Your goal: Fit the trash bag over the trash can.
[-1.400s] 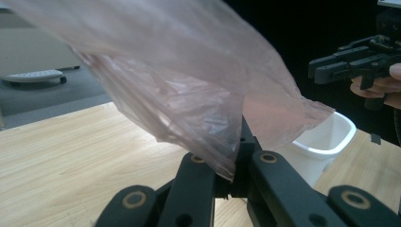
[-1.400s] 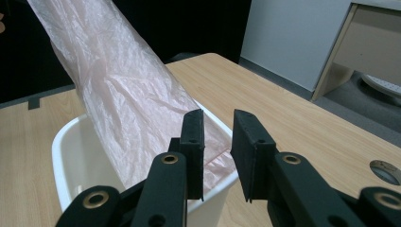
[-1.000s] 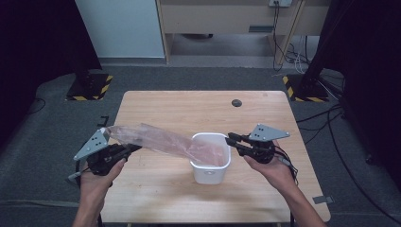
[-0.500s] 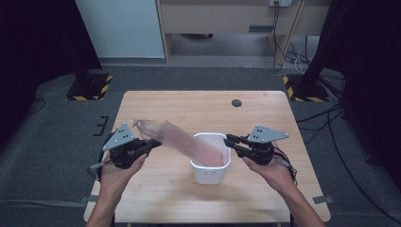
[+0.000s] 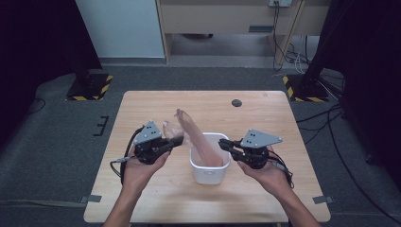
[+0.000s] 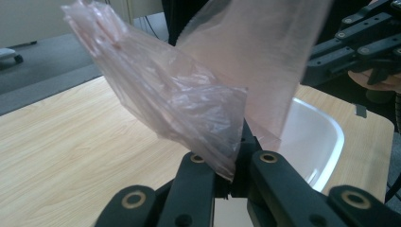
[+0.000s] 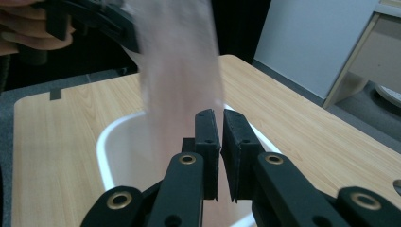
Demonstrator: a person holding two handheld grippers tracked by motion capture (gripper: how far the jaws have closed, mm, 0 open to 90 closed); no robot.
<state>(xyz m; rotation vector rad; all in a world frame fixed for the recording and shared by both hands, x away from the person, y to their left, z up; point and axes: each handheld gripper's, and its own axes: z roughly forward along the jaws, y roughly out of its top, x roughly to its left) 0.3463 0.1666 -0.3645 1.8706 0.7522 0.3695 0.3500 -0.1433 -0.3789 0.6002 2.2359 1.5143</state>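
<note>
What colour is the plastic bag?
The plastic bag is see-through pale pink, best seen in the left gripper view.

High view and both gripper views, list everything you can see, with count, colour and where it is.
Plastic bag: one, thin translucent pink, lower end in the bin, upper part raised, one edge clamped in the left gripper.
Bin: one, white, on the table between the two grippers.
Table: one, light wood, middle of the high view.
Round disc: one, dark, far side of the table.
Floor: grey, with yellow-and-black striped blocks at two spots beyond the table.
Left gripper: one, black, shut on the bag, left of the bin.
Right gripper: one, black, jaws nearly together at the bin's right rim.
</note>
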